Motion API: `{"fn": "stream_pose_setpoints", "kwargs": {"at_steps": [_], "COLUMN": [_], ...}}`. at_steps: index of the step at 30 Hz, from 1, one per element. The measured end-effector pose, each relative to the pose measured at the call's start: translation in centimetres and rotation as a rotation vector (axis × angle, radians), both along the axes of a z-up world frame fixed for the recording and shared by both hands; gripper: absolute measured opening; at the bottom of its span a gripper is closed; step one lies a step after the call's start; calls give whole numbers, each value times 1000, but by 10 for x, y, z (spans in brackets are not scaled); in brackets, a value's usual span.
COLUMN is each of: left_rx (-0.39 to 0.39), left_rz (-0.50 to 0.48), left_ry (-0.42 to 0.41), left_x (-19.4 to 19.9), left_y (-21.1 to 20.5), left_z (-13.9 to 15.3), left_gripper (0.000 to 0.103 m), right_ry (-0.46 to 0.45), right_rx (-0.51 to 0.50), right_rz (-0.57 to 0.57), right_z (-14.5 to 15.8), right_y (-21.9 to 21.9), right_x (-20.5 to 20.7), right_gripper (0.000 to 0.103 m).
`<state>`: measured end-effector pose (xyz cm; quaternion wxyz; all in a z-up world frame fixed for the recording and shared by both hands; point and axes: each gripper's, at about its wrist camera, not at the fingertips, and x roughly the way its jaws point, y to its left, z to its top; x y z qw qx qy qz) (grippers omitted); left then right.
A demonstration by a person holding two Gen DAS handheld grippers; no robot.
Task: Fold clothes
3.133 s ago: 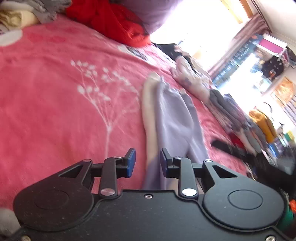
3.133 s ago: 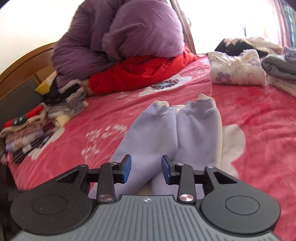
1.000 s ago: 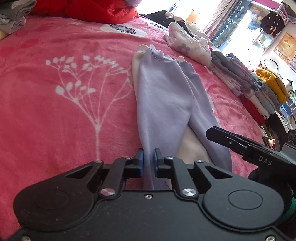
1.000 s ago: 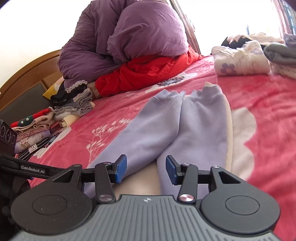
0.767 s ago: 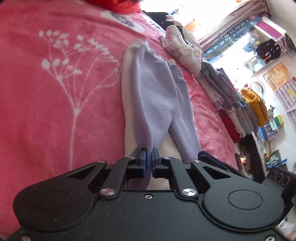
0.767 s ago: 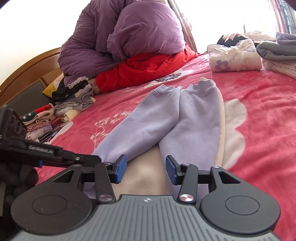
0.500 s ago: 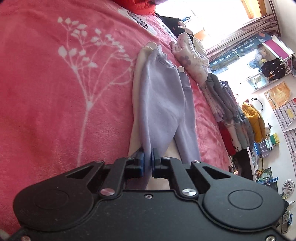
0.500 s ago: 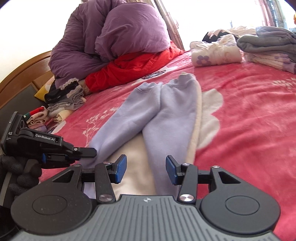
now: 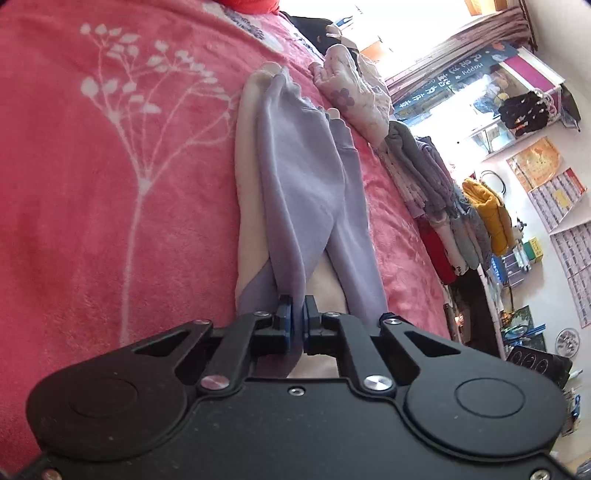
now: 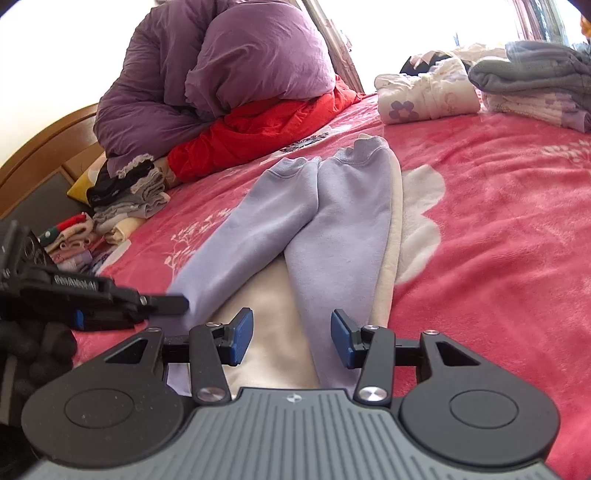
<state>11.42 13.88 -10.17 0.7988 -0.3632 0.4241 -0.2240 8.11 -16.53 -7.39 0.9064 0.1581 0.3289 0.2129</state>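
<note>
Left wrist: left gripper [image 9: 298, 314] jaws pinch lilac trousers [image 9: 306, 192] waist edge, legs run fwd; right gripper [image 10: 291, 338] jaws wide, astride other side.

My view: pink floral bedspread [image 9: 92, 206], wooden headboard [image 10: 48, 144], sunlit window [image 10: 413, 26] with curtain [image 9: 454, 48], wall calendar [image 9: 557, 199] on pale wall

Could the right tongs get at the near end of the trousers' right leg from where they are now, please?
Probably yes: the right tongs are open just above the trousers, with that leg's near end lying between the jaws, nothing over it.
</note>
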Motion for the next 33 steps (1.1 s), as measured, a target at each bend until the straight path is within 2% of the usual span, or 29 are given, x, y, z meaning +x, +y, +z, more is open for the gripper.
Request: {"fn": "stream_pose_setpoints", "kwargs": {"at_steps": [3,4,8,10,12,14,15,16,18,22,24,26,27,30,33], "left_rx": [-62,-73,-94,-93,-96,-89,-79,-70,-51,-13,8,1,10,67,149], "left_rz": [24,29,-3,-18,-13,-7,-4,-1,4,-44,-81,-117,-126,-153,-184], "left_ry": [-4,-4,1,0,13,30,42,53,76,68,55,10,-15,-41,-27], "left_x": [1,1,3,3,4,4,4,4,4,1,-1,-5,-7,-9,-8], "left_y": [9,11,10,7,10,13,15,17,20,21,17,14,14,3,-10], "left_z": [-1,-1,-3,-3,-4,-6,-8,-9,-12,-7,-4,3,8,9,5], "left_gripper": [3,3,3,3,3,3,3,3,3,3,3,3,3,3,4], "right_ry": [42,66,181,234,286,316,311,306,294,288,286,261,240,111,-8], "right_rx": [87,117,242,262,239,209,199,189,175,227,253,229,208,119,26], "right_rz": [-23,-26,-44,-52,-61,-88,-97,-105,-122,-139,-144,-149,-153,-158,-55], "right_z": [2,3,-1,-4,-9,-14,-15,-16,-18,-25,-27,-22,-18,5,23], "right_y": [0,2,18,31,45,54,55,56,56,47,42,40,39,44,64], "right_x": [17,24,57,72,86,93,93,93,91,87,85,85,84,69,62], "right_gripper": [48,52,57,57,57,41,17,8,7,9,11,19,24,25,25]}}
